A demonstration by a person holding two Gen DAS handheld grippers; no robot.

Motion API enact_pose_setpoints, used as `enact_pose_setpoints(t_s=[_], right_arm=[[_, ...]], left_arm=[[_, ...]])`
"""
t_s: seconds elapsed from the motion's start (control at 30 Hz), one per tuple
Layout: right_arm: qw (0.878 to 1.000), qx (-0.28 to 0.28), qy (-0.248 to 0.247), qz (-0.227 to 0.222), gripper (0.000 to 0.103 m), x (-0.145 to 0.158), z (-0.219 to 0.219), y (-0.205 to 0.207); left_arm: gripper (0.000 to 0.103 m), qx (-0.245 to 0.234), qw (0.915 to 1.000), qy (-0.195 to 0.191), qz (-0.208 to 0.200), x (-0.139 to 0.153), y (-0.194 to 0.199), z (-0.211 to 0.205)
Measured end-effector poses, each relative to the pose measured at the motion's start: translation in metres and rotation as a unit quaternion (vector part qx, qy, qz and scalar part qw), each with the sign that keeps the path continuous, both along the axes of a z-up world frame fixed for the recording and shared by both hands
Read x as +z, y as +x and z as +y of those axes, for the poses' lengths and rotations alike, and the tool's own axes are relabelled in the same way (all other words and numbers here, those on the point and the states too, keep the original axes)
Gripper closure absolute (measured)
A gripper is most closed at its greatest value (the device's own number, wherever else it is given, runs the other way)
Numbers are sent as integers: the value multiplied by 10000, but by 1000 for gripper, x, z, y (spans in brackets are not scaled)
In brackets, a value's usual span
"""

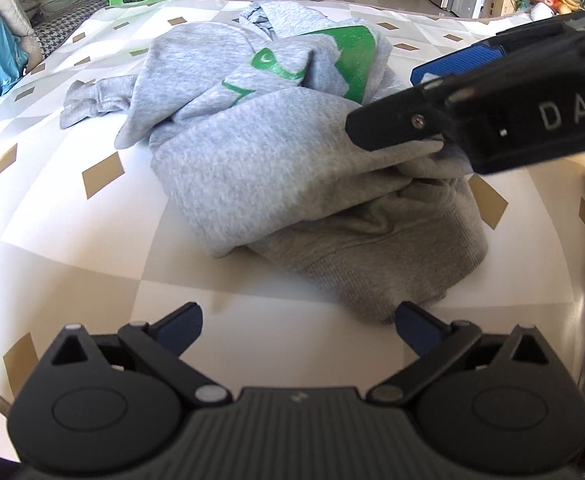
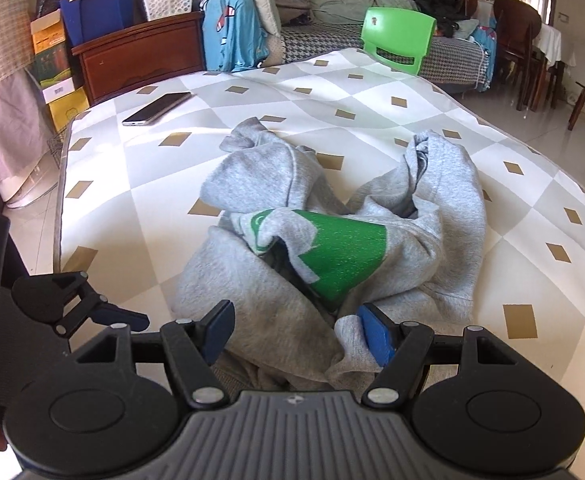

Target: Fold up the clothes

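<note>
A crumpled grey fleece sweatshirt with a green print (image 2: pixel 332 248) is heaped on the diamond-patterned table (image 2: pixel 372 92); nothing is folded yet. The left tool (image 1: pixel 298 326) is held apart and empty. The right tool (image 2: pixel 296 332) is spread wide, fabric draped loosely between, unclamped.

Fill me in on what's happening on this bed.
A person holding two grippers is working on a crumpled grey sweatshirt with a green print, lying on the checked bedspread. The right gripper is open among its folds; the left gripper is open at its hem. No fold is made yet.
</note>
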State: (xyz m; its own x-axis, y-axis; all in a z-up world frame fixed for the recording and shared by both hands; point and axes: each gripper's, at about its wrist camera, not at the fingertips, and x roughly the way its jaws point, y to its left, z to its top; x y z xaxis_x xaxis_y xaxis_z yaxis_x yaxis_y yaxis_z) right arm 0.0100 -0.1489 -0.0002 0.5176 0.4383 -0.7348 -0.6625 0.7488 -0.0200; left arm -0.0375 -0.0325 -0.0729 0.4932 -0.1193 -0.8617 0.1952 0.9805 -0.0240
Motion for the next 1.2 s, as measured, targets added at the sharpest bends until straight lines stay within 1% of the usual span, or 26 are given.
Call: enact_pose_setpoints(t_s=[0.13,0.27,0.33,0.4,0.5,0.57,0.7,0.77,0.8,0.83,0.93,1.0,1.07,1.13,1.17,1.2], right_arm=[[9992,301,-164,-183,34,-2,17,-7],[9977,599,-102,-301,34,2,33,-15],[9968,695,-170,-354,34,0,41,-16],[9962,716,-286,-417,34,-4,50,-15],[9960,662,-456,-384,34,-14,61,-9],[9962,616,-486,-371,34,-19,63,-4],[9966,595,-496,-283,36,-26,66,2],[9961,666,-542,-225,43,-29,67,2],[9955,702,-601,-232,45,-31,69,0],[9946,741,-672,-266,49,-32,70,-2],[9925,809,-844,-365,56,-34,72,-7],[9926,749,-862,-418,63,-33,70,-8],[9930,692,-855,-441,72,-31,67,-8],[9934,687,-810,-426,76,-26,64,-9],[9937,705,-778,-399,81,-24,62,-9],[9938,754,-741,-347,83,-22,61,-10]], left_arm=[[0,39,9999,-102,65,0,-3,11],[0,9,9994,-309,132,-1,-6,19],[0,12,9994,-321,118,-1,-6,21],[0,61,9993,-347,107,0,-4,25],[0,178,9982,-550,128,2,-1,33],[0,238,9974,-657,175,2,1,38],[0,235,9973,-641,265,0,8,43],[0,225,9976,-592,288,-2,11,43],[0,232,9976,-583,295,-2,12,44],[0,253,9975,-579,304,-7,11,31],[0,323,9970,-611,347,-9,14,33],[0,351,9969,-594,380,-11,10,31],[0,354,9971,-553,396,-13,11,27],[0,348,9972,-531,390,-12,9,27],[0,351,9973,-520,387,-13,10,27],[0,355,9973,-510,385,-14,11,28]])
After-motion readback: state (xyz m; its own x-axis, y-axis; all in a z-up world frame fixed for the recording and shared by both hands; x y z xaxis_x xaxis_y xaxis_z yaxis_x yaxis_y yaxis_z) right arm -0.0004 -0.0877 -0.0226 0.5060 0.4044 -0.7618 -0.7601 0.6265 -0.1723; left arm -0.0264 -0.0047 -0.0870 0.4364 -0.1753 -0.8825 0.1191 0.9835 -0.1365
